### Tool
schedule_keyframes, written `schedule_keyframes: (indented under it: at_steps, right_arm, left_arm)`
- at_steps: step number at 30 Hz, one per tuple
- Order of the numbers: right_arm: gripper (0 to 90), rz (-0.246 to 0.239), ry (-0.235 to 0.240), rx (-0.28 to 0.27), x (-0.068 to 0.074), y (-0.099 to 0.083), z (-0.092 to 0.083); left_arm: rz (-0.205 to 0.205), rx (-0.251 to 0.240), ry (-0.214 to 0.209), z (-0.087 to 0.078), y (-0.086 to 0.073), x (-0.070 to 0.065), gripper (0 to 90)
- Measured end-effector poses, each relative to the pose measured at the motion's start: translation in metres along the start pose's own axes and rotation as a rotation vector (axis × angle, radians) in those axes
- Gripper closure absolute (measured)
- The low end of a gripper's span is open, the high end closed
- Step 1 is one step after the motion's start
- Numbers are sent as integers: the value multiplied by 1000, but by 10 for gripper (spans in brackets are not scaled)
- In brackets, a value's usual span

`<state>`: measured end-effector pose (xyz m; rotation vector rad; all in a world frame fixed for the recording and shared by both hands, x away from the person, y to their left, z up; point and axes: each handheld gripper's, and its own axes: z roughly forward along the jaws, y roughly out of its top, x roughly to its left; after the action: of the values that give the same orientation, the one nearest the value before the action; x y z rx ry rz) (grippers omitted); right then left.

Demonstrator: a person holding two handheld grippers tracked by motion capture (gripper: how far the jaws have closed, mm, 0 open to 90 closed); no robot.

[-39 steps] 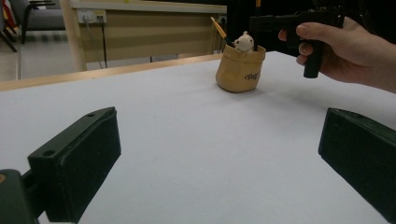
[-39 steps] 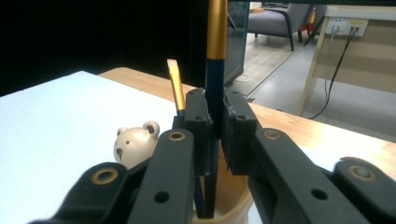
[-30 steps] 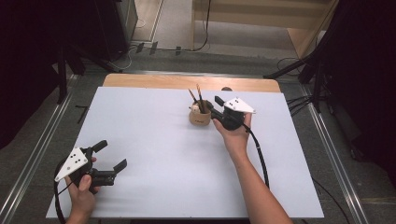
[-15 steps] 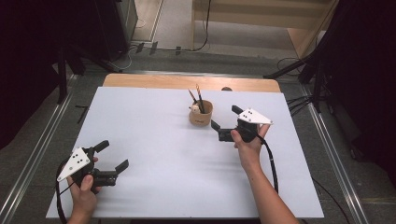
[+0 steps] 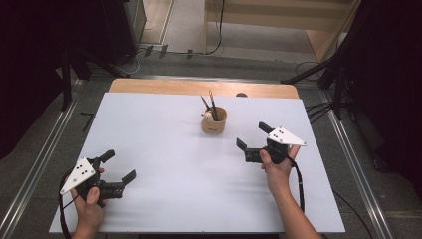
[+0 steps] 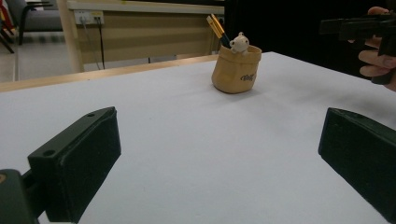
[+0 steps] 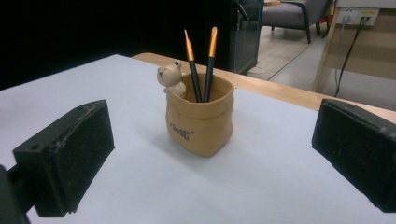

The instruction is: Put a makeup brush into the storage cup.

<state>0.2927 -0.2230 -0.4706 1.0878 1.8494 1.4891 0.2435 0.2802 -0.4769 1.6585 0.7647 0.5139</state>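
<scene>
White table (image 5: 164, 149) | tan pen pot (image 5: 214, 121) stood at twelve o'clock, two brushes inside | right gripper (image 5: 254, 140) at three, fingers spread, empty | left gripper (image 5: 119, 167) released | pot best approached level, straddled evenly.

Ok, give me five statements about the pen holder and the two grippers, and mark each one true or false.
1. The tan pen holder holds two pens. True.
2. The right gripper is clamped on the holder. False: its jaws are open and apart from it.
3. A small bear figure sits at the holder's rim. True.
4. The holder lies tipped over. False: it stands upright on the white table.
5. The left gripper holds a pen. False: its jaws are open and empty.
</scene>
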Motion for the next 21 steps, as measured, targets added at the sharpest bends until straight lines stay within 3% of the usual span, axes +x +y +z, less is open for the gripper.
schedule_keyframes:
  at_steps: [11,21]
  right_arm:
    - [0,4,-10,4,-8,-12,-26]
    - [0,38,-35,-1,-11,-29,-47]
  left_arm:
    - [0,-3,-5,1,0,-2,0]
    - [-1,-1,-15,2,0,-3,0]
